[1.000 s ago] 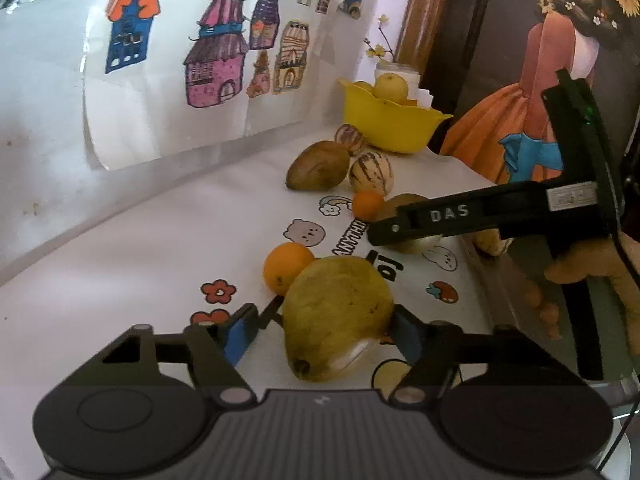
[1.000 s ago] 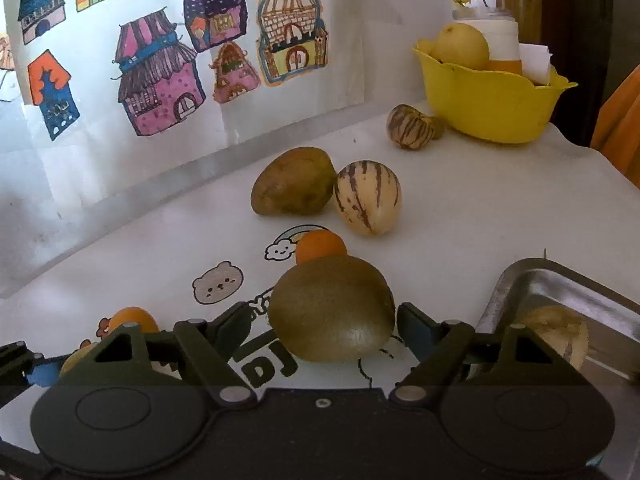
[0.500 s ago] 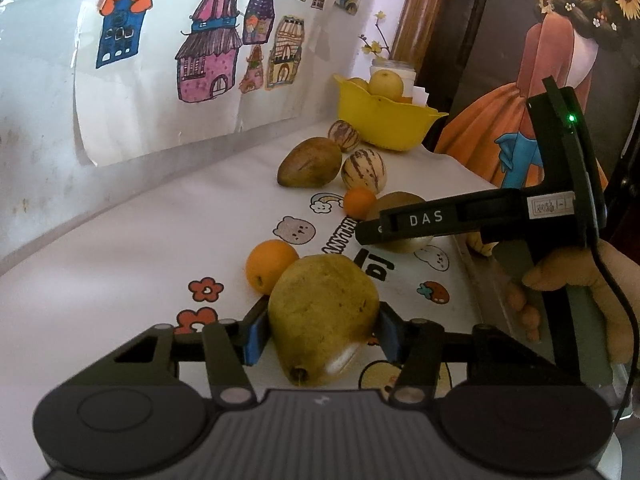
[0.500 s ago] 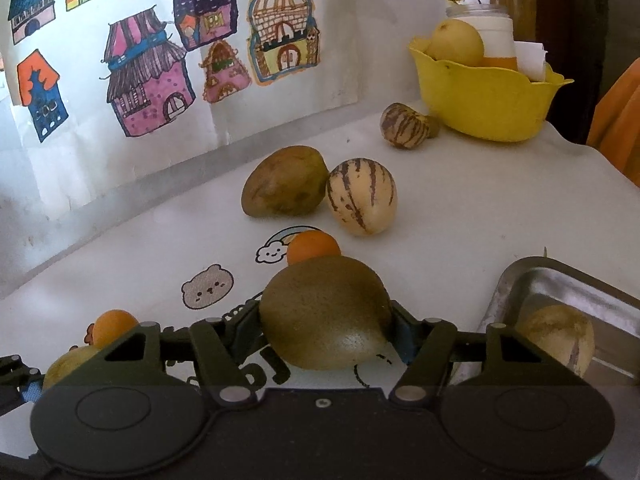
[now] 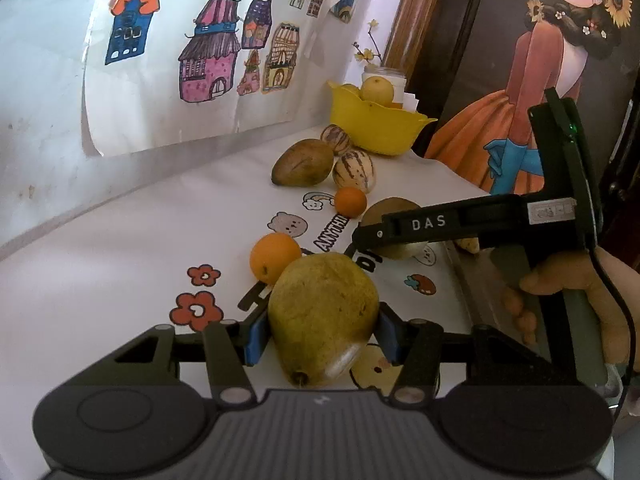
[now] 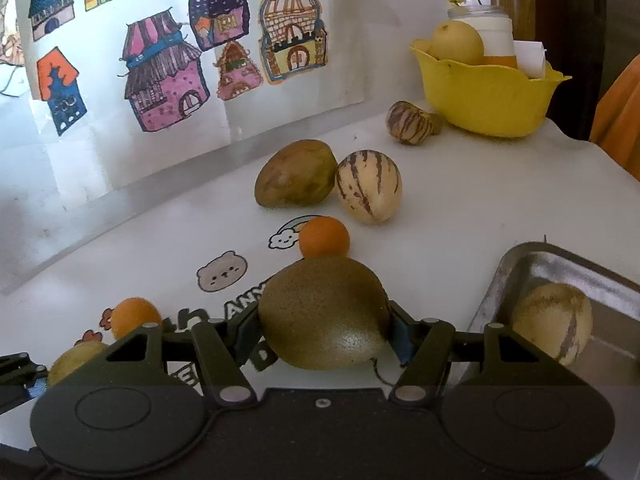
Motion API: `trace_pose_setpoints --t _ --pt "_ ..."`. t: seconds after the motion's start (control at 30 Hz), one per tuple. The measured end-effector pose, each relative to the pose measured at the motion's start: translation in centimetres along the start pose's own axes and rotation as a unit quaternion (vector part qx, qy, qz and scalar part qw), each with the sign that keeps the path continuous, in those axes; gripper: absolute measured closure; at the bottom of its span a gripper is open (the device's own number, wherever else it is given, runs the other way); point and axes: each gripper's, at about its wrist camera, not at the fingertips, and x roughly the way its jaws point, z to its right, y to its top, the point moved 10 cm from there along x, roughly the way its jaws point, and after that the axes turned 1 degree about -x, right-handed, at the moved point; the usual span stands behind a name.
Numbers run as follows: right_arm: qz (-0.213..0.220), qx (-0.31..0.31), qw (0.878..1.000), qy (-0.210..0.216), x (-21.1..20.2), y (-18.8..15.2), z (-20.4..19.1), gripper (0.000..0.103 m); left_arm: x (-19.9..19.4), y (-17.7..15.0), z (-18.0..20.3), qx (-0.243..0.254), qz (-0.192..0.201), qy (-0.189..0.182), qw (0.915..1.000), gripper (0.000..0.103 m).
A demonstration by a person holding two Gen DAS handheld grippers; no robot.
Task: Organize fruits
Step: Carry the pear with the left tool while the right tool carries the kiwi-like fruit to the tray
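Observation:
My left gripper point(image 5: 322, 330) is shut on a yellow-green pear point(image 5: 322, 316), its blue pads pressed on both sides. My right gripper point(image 6: 324, 330) is shut on a brown kiwi point(image 6: 324, 314); it also shows in the left wrist view point(image 5: 440, 226) as a black bar across the kiwi point(image 5: 386, 210). A metal tray point(image 6: 516, 264) at the right holds a pale striped melon point(image 6: 552, 322). Two oranges point(image 5: 275, 257) point(image 5: 350, 201), a brown mango point(image 5: 303, 162) and a striped melon point(image 5: 354, 170) lie on the white table.
A yellow bowl point(image 6: 486, 94) with a yellow fruit and a jar stands at the back right, with a small striped melon point(image 6: 409, 122) beside it. A sheet with house drawings point(image 6: 180, 60) lines the wall. The table edge runs along the right.
Both grippers have closed from open onto their fruits: the left on the pear, the right on the kiwi. Both views have drawn slightly back from the table.

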Motion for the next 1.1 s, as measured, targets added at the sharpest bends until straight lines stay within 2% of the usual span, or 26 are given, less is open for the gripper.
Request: trace_pose_setpoints --t 0.47,0.8,0.93,1.1 --pt "0.008 0.037 0.999 0.024 -1.7 -1.2 0.2 0.037 -1.0 -0.9 0.5 -0.009 0.001 -0.012 0.9999 0.045" --pt "0.048 0.060 0.996 0.039 -5.4 -1.1 0.9 0.037 -1.1 -0.7 1.8 -0.010 -0.003 -0.026 0.9996 0.045" --pt "0.062 0.066 0.995 0.030 -7.6 -1.1 2.3 0.037 -0.9 -0.2 3.3 -0.007 -0.004 -0.043 0.9990 0.045" --pt "0.078 0.073 0.994 -0.002 -10.5 -1.6 5.7 0.037 0.0 0.7 6.4 0.009 -0.005 -0.071 0.9974 0.045"
